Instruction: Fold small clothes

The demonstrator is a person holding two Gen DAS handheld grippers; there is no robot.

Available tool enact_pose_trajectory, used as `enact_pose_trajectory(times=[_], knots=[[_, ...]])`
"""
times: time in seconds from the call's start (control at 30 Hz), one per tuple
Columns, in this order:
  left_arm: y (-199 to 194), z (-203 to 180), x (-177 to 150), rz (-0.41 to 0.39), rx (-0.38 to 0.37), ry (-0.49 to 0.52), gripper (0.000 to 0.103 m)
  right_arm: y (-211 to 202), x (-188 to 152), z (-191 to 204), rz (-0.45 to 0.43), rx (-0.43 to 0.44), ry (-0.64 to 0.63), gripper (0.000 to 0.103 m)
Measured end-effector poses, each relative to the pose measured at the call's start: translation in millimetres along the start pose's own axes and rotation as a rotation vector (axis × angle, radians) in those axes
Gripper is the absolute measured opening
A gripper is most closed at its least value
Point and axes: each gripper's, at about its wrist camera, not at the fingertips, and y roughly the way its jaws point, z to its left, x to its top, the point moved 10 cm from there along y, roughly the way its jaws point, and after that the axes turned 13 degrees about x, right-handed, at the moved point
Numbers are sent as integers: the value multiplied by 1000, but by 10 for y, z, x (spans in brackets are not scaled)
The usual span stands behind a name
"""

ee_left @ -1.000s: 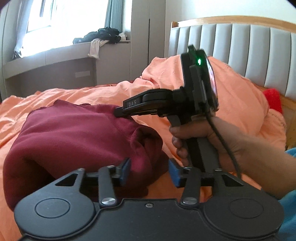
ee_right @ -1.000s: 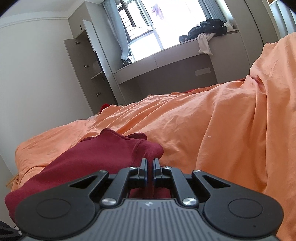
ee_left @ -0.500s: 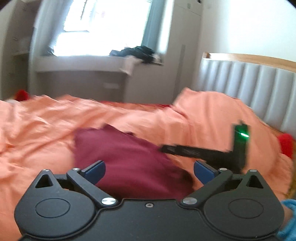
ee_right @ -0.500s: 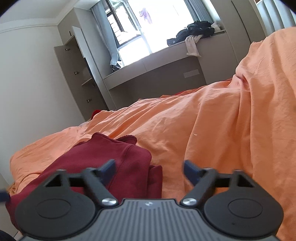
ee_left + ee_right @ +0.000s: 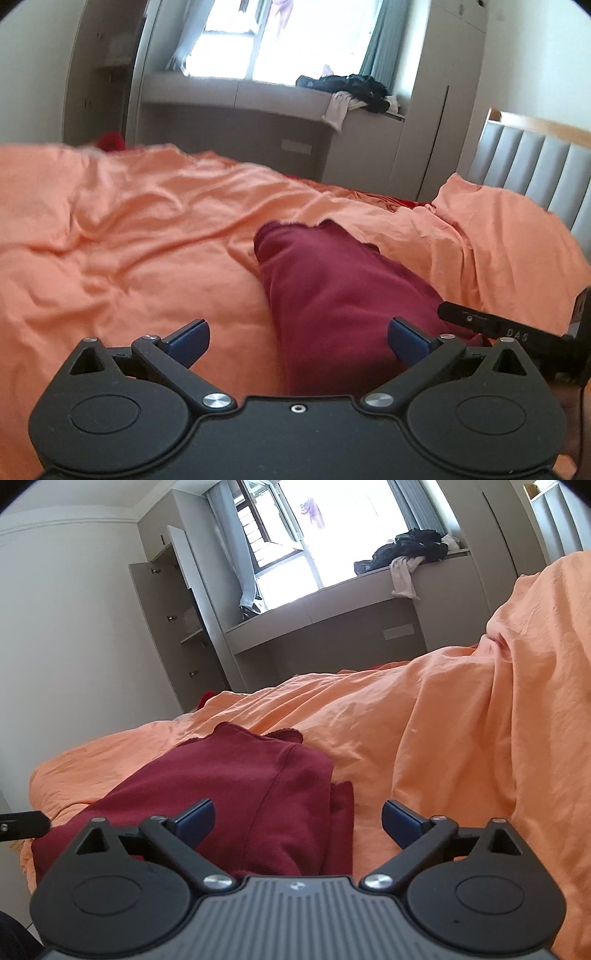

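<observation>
A dark red garment point(image 5: 332, 291) lies folded in a long bundle on the orange bedsheet point(image 5: 122, 236). My left gripper point(image 5: 297, 341) is open and empty, hovering just above the garment's near end. In the right wrist view the same garment point(image 5: 236, 794) lies in layers, with a seam running down it. My right gripper point(image 5: 297, 821) is open and empty above its near edge. The right gripper's finger point(image 5: 491, 325) shows at the right edge of the left wrist view. The tip of the left gripper point(image 5: 22, 825) shows at the left edge of the right wrist view.
A grey padded headboard point(image 5: 535, 162) stands at the right. An orange pillow mound point(image 5: 524, 686) rises on the right. A window bench point(image 5: 273, 99) holds a pile of dark clothes point(image 5: 354, 88). An open wardrobe point(image 5: 173, 627) stands at the left wall.
My right gripper has opened and let go of the red garment, then lifted back. My left gripper opened wider and swung left, away from the right gripper. The garment now lies flat.
</observation>
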Motion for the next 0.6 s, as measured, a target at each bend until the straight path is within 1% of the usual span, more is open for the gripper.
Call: enact_pose_trajectory(times=[0.03, 0.1, 0.17, 0.23, 0.27, 0.3, 0.33, 0.37, 0.43, 0.5, 0.6], knots=[[32, 13, -33, 16, -13, -15, 102, 10, -6, 3, 1, 3, 2, 91], [105, 21, -116, 48, -23, -22, 103, 33, -17, 9, 4, 11, 3, 77], [170, 22, -194, 76, -19, -14, 103, 72, -39, 15, 21, 18, 3, 68], [208, 21, -257, 90, -26, -16, 103, 106, -78, -1, 38, 29, 23, 55], [223, 18, -281, 94, -28, -18, 103, 131, -90, -6, 43, 38, 40, 51], [236, 14, -299, 99, -29, -19, 103, 143, -103, -10, 49, 52, 60, 39], [246, 3, -315, 102, -32, -19, 103, 152, -105, -4, 52, 51, 62, 31], [257, -5, -324, 102, -33, -18, 103, 155, -100, 16, 57, 36, 40, 23], [277, -27, -337, 97, -34, -10, 103, 136, -74, 112, 74, -2, -56, 12], [300, -51, -348, 97, -29, 7, 103, 98, -33, 238, 74, -42, -160, 9], [324, -101, -342, 106, -31, 18, 103, 20, 38, 291, 48, -89, -211, 8]])
